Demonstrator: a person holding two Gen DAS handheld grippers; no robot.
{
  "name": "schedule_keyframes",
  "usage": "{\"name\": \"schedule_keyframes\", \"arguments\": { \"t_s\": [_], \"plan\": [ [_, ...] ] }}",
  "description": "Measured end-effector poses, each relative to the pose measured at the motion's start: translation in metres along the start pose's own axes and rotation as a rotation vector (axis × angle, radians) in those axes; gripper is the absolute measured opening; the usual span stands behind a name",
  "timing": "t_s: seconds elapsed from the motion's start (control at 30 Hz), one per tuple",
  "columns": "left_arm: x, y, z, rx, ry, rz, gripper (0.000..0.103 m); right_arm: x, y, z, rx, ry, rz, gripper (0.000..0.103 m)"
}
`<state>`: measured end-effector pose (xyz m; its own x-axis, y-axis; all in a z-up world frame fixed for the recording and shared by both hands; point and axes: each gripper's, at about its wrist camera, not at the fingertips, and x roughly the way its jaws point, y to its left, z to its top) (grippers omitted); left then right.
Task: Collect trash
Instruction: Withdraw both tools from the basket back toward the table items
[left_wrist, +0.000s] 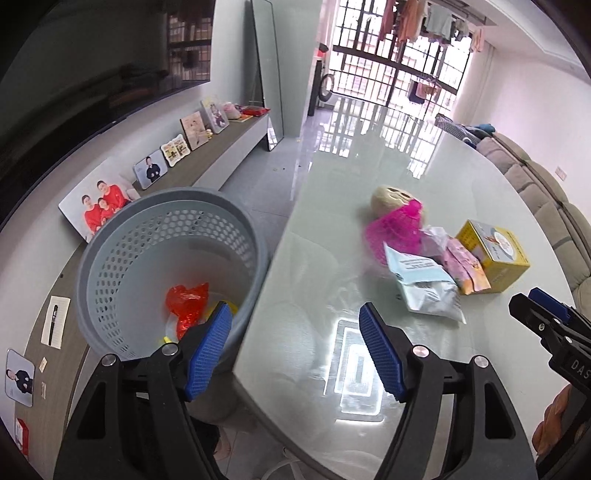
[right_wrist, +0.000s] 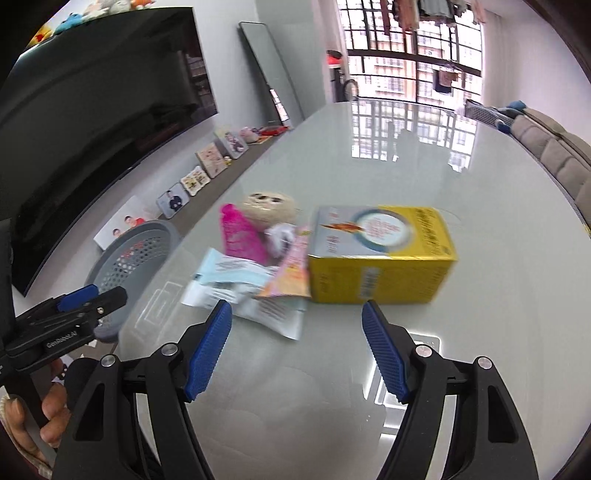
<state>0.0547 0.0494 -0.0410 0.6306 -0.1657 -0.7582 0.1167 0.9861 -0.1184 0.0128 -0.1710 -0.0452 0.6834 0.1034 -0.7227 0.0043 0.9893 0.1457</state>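
Observation:
A grey perforated bin (left_wrist: 122, 266) stands left of the glossy table (left_wrist: 332, 258) and holds red wrapper trash (left_wrist: 186, 301). On the table lie a yellow box (right_wrist: 380, 254), a blue-white pouch (right_wrist: 236, 284), a pink-orange sachet (right_wrist: 291, 273), pink netting (right_wrist: 240, 236) and a beige round husk (right_wrist: 271, 206). The same pile shows in the left wrist view: the box (left_wrist: 493, 253), the pouch (left_wrist: 424, 284), the netting (left_wrist: 395, 229). My left gripper (left_wrist: 295, 350) is open and empty at the table's left edge beside the bin. My right gripper (right_wrist: 297, 350) is open and empty just short of the box and pouch.
A low shelf (left_wrist: 221, 147) along the left wall carries photo frames under a big dark TV (right_wrist: 92, 110). A mirror (left_wrist: 267, 70) leans on the wall. A sofa (left_wrist: 546, 192) runs along the table's right side. The bin also shows in the right wrist view (right_wrist: 136, 254).

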Motion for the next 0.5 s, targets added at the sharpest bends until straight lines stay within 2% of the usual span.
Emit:
{"name": "schedule_keyframes", "arguments": {
  "t_s": [0.27,0.5],
  "plan": [
    [0.009,-0.033,-0.005,0.048,0.027,-0.019,0.072,-0.007,-0.055,-0.018,0.080,0.000,-0.064,0.070],
    [0.023,-0.048,-0.001,0.062,0.043,-0.019,0.074,-0.002,-0.065,-0.019,0.105,0.000,-0.047,0.070]
  ]
}}
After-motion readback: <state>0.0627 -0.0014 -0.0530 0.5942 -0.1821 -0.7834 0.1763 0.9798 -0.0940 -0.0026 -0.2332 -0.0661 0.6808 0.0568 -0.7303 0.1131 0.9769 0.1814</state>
